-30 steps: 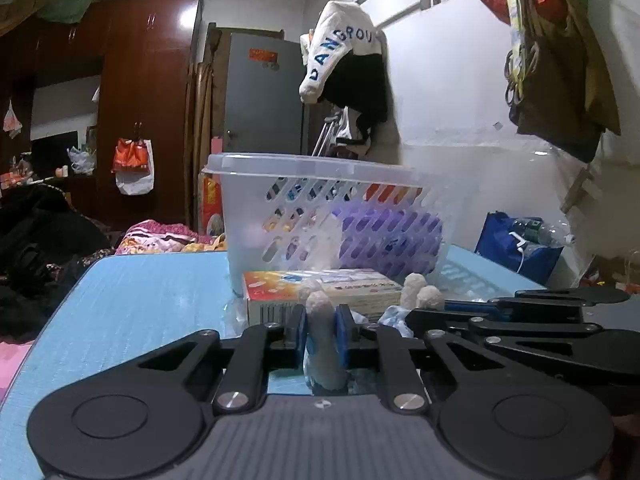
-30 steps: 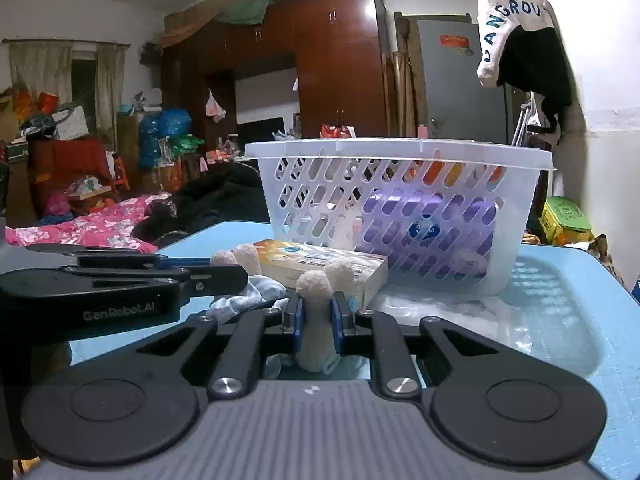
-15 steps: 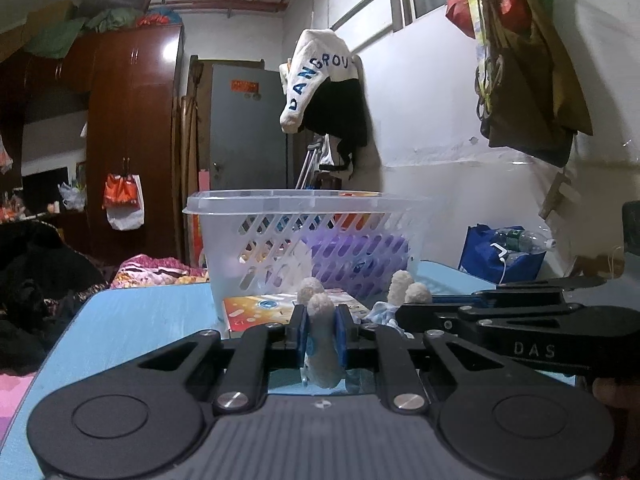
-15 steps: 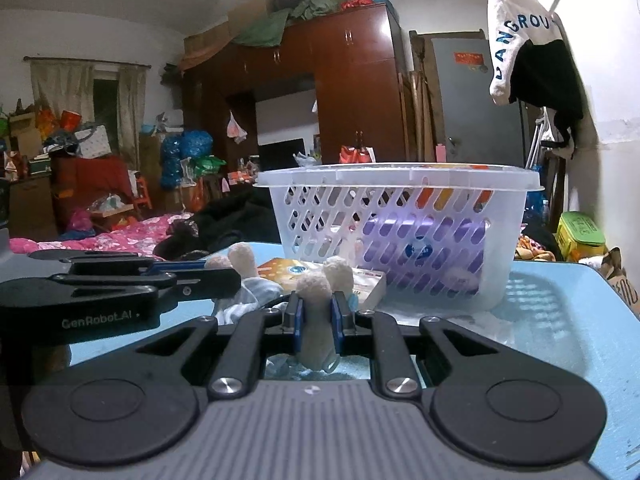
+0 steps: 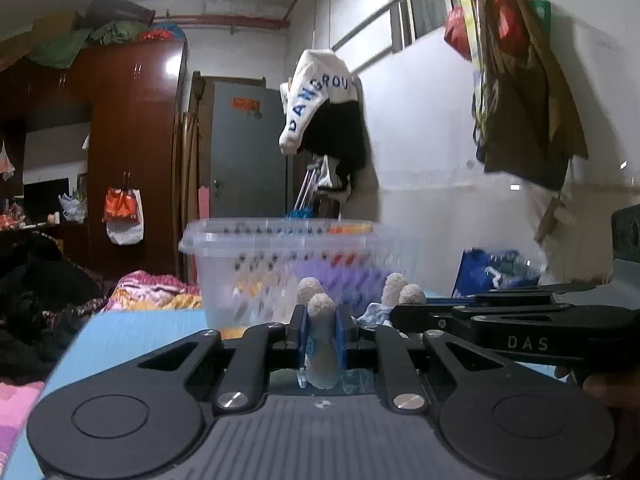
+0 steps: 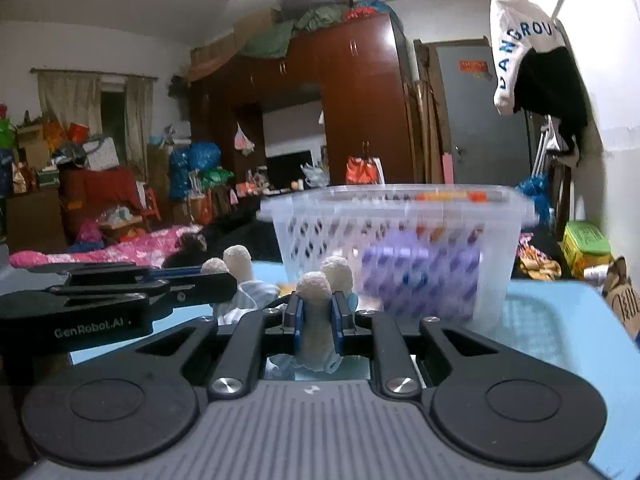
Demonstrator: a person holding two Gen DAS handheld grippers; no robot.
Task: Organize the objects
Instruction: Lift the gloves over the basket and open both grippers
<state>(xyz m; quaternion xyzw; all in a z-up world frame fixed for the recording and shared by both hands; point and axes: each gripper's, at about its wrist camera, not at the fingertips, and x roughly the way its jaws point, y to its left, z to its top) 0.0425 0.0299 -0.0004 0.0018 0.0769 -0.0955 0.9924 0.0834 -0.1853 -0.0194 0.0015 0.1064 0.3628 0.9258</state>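
Observation:
A clear slotted plastic basket stands on the blue table ahead of both grippers, with a purple pack and orange items inside. My left gripper is shut, and so is my right gripper. Each pinches an edge of a pale blue-and-white cloth that hangs between them. The right gripper shows at the right of the left wrist view. The left gripper shows at the left of the right wrist view. The coloured box in front of the basket is mostly hidden.
A wardrobe, a grey door and hanging clothes are behind the table. Bags hang on the right wall. A bed with pink bedding and clutter lies to the left.
Both grippers have risen and tilted upward with the cloth, so the basket sits lower in both views and the coloured box has dropped almost out of sight.

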